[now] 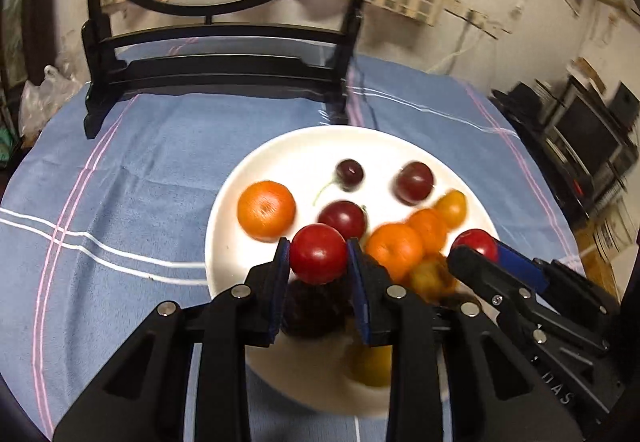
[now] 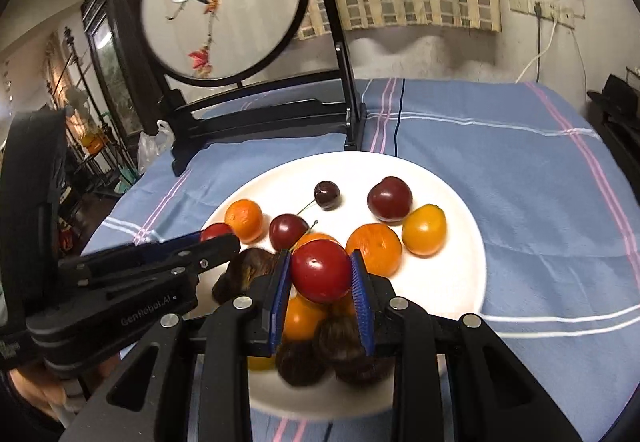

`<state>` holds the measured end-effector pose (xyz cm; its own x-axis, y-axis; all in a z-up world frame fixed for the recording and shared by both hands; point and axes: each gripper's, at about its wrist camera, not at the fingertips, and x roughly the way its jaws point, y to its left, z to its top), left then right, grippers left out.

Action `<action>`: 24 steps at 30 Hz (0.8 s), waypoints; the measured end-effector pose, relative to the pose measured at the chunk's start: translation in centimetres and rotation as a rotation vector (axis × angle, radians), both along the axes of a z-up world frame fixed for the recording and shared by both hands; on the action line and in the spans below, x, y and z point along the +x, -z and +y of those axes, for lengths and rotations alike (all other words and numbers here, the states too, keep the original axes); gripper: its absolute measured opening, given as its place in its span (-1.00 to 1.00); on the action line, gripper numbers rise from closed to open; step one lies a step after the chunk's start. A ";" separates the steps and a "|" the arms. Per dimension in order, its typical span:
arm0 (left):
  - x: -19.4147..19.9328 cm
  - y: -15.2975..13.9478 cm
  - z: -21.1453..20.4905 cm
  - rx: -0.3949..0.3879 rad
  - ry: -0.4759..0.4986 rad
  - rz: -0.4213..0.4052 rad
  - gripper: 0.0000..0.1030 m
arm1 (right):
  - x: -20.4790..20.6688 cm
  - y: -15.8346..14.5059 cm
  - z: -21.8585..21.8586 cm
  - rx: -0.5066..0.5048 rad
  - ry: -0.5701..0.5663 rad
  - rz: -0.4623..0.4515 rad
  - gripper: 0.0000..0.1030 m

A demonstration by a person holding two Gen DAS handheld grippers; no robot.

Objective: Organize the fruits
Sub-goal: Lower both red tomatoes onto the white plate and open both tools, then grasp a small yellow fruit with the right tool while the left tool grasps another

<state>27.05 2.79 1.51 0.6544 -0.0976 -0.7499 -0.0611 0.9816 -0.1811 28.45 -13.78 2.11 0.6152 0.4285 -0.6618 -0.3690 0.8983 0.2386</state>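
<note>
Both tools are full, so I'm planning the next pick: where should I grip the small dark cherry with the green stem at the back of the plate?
Grip the small dark cherry across its round body, coming from above. Its thin green stem trails toward the left, so set the fingers clear of that side. It sits apart from the other fruit on the white plate, leaving room around it.
</note>
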 end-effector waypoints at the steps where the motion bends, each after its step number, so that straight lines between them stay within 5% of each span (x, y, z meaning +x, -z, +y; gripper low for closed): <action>1: 0.2 0.0 0.1 0.007 -0.020 -0.012 -0.33 | 0.4 0.2 -0.1 0.024 0.011 0.009 -0.23; 2: 0.1 0.0 0.2 0.011 -0.038 -0.026 -0.16 | 0.8 0.3 -0.5 0.057 0.028 0.025 0.15; 4: -0.3 -0.3 0.4 0.035 -0.091 -0.056 0.44 | 0.7 0.2 -1.4 0.098 0.071 0.024 0.32; 12: -4.9 -0.9 0.9 0.067 -0.108 -0.127 0.65 | -3.0 0.8 -5.1 0.077 0.070 0.041 0.56; 18: -8.0 0.8 -0.5 0.038 -0.019 -0.055 0.73 | -5.8 1.7 -7.6 0.021 0.098 0.059 0.58; 24: -10.4 2.0 -1.3 0.020 -0.002 -0.052 0.76 | -8.3 3.2 -7.3 -0.151 0.061 0.040 0.59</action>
